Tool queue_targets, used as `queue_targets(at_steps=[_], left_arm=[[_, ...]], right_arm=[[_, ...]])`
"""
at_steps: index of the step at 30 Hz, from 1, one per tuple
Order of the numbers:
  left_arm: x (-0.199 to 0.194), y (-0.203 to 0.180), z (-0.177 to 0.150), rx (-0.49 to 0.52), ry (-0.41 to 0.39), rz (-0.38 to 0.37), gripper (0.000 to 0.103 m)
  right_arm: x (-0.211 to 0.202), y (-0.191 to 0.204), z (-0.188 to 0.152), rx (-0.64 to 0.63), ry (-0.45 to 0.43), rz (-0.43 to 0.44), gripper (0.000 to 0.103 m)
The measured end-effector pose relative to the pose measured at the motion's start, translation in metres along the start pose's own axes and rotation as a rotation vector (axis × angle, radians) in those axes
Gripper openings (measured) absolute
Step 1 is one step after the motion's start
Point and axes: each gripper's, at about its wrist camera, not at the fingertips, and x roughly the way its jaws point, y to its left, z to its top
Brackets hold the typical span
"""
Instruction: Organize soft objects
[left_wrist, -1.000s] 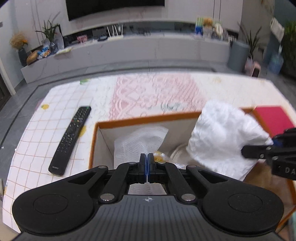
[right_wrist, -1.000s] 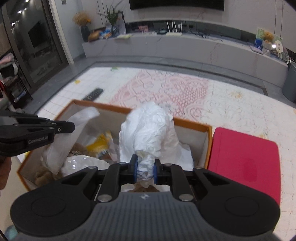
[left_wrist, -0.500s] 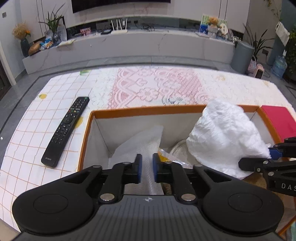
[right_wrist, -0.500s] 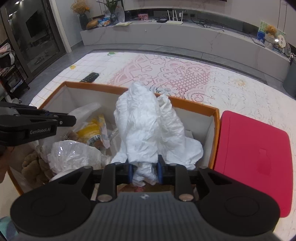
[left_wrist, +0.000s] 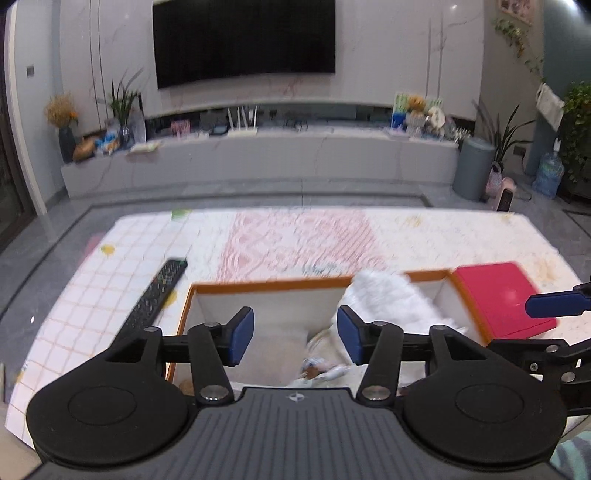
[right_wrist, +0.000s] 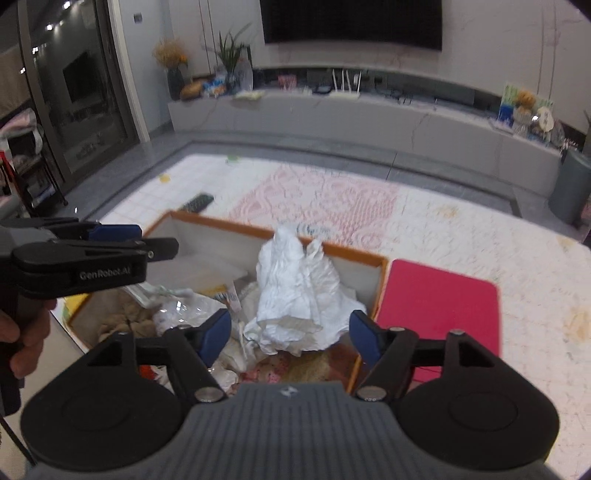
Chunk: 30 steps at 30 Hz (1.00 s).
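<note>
Left gripper (left_wrist: 295, 341) and right gripper (right_wrist: 290, 336): jaws spread wide, gripping nothing, both poised above the orange-rimmed storage box (right_wrist: 380, 291). The crumpled white cloth (right_wrist: 299, 295) stands heaped inside the box against its far right wall. A red lid (right_wrist: 439, 314) lies just beside the box on the patterned mat (right_wrist: 480, 240).

Both wrist views overlook the box (left_wrist: 258, 286) closely.

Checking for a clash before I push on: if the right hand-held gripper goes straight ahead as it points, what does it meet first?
Most likely the crumpled white cloth, heaped in the orange-rimmed box directly between the open fingers of the right hand-held gripper. Depth is hard to judge.
</note>
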Motion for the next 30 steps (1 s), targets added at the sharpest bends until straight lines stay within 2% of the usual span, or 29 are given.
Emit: queue_targets(at_steps=[8, 12, 16, 19, 24, 27, 30], left_arm=[[-0.063, -0.047, 0.006, 0.052, -0.148, -0.018, 0.075], [-0.088, -0.074, 0.004, 0.069, -0.201, -0.019, 0.075], [-0.11, -0.094, -0.001, 0.036, -0.259, -0.032, 0.075], [-0.123, -0.105, -0.007, 0.002, -0.276, -0.056, 0.075], [-0.141, -0.119, -0.023, -0.005, -0.312, -0.038, 0.075], [-0.146, -0.125, -0.033, -0.008, -0.298, -0.038, 0.075], [-0.15, -0.133, -0.043, 0.004, -0.288, -0.022, 0.082]], right_arm=[[-0.076, -0.012, -0.014, 0.023, -0.115, -0.019, 0.079], [-0.115, -0.024, -0.028, 0.048, -0.177, -0.046, 0.083], [-0.15, -0.038, -0.045, 0.087, -0.228, -0.093, 0.086], [-0.173, -0.049, -0.059, 0.11, -0.26, -0.136, 0.089], [-0.198, -0.065, -0.086, 0.162, -0.271, -0.186, 0.093], [-0.207, -0.074, -0.102, 0.203, -0.266, -0.21, 0.094], [-0.213, -0.078, -0.117, 0.231, -0.25, -0.23, 0.094]])
